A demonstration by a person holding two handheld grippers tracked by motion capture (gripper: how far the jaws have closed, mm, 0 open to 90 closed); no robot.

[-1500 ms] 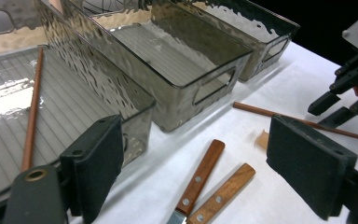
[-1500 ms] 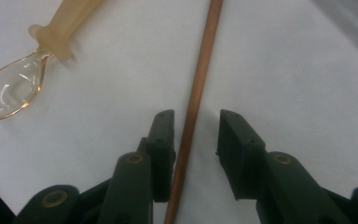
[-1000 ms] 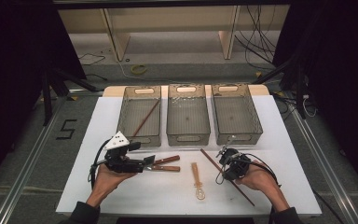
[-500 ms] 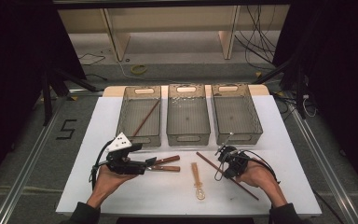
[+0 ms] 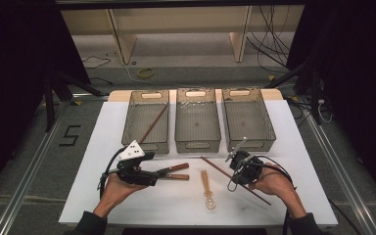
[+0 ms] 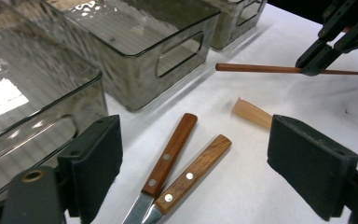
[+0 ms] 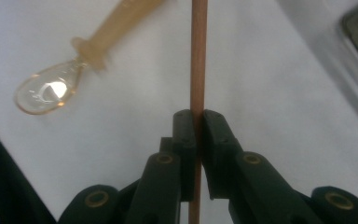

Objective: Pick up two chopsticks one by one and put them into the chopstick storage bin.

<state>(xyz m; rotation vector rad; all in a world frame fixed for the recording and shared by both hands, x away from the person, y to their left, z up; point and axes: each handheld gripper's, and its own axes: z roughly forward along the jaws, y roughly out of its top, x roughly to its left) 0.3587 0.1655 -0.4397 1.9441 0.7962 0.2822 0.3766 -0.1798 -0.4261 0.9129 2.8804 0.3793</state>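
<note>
Two knives (image 6: 177,168) lie before the spread left tool (image 6: 205,163); right tool (image 7: 196,130) pinches a chopstick (image 7: 198,56).

Three smoky clear bins (image 5: 197,125) stand in row at far edge of my white table (image 5: 103,147), just beside each other. Left bin holds one brown stick (image 5: 153,124), lying slanted. Amber plastic spoon (image 5: 207,189) lies flat near front middle. Beyond table: pale wooden shelf legs (image 5: 117,36), loose cables (image 5: 267,46) on floor.
</note>
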